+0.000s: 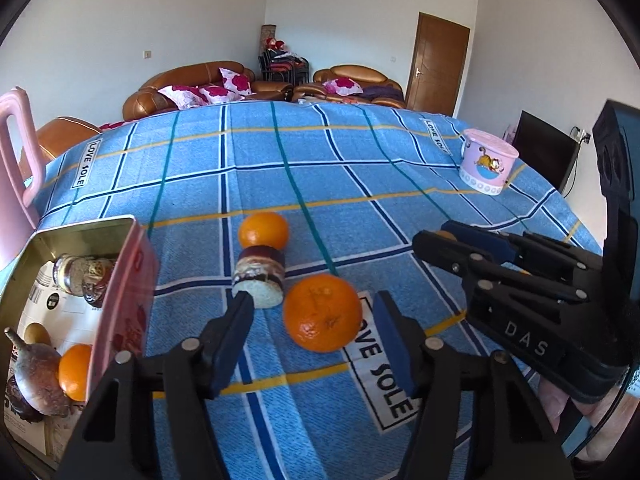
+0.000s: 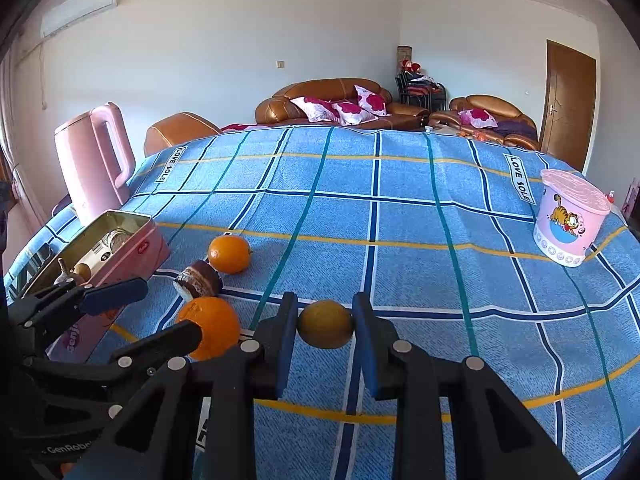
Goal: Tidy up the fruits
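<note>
- The left gripper (image 1: 316, 320) is angling downward, its blue pads (image 1: 390, 340) standing apart and pressing on nothing.
- The right gripper (image 2: 325, 324) is tilting downward, pads clamping from both sides.

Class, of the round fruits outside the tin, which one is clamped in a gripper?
The dull yellow-brown fruit, clamped in the right gripper; both bright oranges lie free on the cloth.

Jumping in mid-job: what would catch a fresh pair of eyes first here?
The right gripper is shut on a small brownish-yellow fruit just above the blue checked cloth. Beside it, the left gripper straddles a big orange, pads not touching. At the left sits the open pink tin, already holding fruit.
</note>
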The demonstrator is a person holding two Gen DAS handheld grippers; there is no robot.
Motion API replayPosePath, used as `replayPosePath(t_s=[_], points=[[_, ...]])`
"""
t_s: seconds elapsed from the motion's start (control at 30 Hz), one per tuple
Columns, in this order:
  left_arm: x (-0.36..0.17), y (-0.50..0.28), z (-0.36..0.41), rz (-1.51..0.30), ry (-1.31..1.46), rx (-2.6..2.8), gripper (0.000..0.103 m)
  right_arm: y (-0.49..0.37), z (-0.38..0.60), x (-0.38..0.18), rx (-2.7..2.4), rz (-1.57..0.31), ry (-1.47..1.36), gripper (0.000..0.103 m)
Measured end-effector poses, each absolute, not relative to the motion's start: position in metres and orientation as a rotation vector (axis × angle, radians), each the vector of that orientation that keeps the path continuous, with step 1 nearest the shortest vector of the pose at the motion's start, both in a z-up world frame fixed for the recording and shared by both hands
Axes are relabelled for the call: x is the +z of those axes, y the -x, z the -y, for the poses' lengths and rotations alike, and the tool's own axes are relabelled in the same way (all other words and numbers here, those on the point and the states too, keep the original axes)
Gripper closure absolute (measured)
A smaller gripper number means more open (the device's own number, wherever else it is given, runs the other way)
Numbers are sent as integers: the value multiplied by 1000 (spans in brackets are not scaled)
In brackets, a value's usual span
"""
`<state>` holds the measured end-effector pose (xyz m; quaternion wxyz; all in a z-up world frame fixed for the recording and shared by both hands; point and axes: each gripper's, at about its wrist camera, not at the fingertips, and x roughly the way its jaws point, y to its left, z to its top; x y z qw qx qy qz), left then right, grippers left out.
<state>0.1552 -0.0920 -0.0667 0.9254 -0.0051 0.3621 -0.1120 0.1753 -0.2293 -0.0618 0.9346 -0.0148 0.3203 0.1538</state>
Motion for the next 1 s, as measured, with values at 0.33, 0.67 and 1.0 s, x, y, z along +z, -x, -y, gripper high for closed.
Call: replayPosePath(t_s=[0.33,0.67,1.0], points=[[-75,-170,98,-814,13,-231,55,-177,232,-64,333,-672,15,73],[-66,-160,93,-736,18,-198,55,-170,234,-59,376,-629,-2,73],[-58,-150,92,-662,0,-168,55,-163,234,-55,409,-585,-5,73]])
